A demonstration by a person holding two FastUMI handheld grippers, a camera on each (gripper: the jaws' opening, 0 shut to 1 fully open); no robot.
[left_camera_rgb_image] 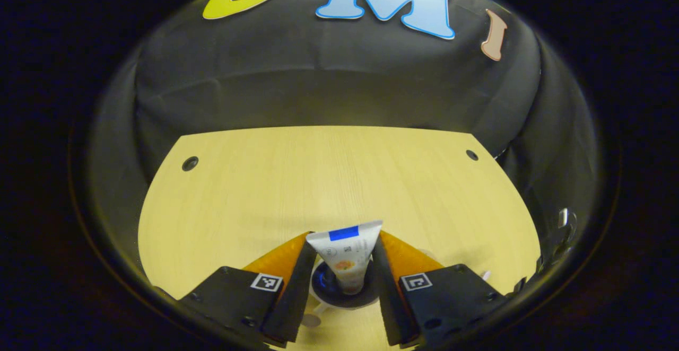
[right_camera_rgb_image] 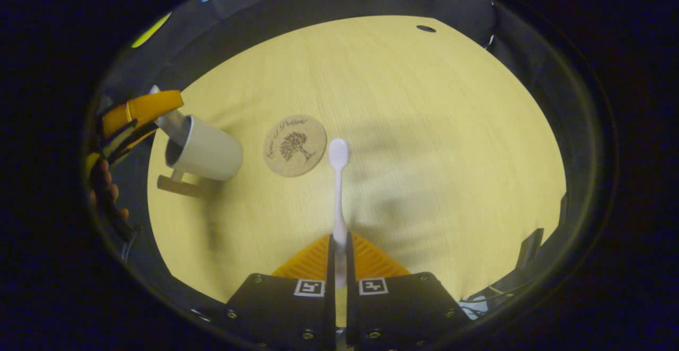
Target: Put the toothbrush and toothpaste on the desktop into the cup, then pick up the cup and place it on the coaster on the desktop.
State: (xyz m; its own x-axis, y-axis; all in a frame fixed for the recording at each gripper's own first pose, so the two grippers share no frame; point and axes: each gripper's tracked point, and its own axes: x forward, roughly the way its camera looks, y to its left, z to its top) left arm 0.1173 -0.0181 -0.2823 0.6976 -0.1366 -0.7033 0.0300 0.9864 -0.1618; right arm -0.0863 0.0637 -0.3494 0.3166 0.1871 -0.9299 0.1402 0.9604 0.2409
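Note:
In the left gripper view my left gripper is shut on a white toothpaste tube, flat end up. The tube's lower end hangs in the dark mouth of the cup right under the fingers. The right gripper view shows the white cup at the left, with the tube entering its mouth and the left gripper above it. My right gripper is shut on the handle of a white toothbrush. The toothbrush points forward, its head just right of the round cork coaster.
The pale wooden desktop spreads to the right of the coaster and has small round holes near its far corners. A hand holding the left gripper shows at the left edge. Black cloth walls close in the desk's back and sides.

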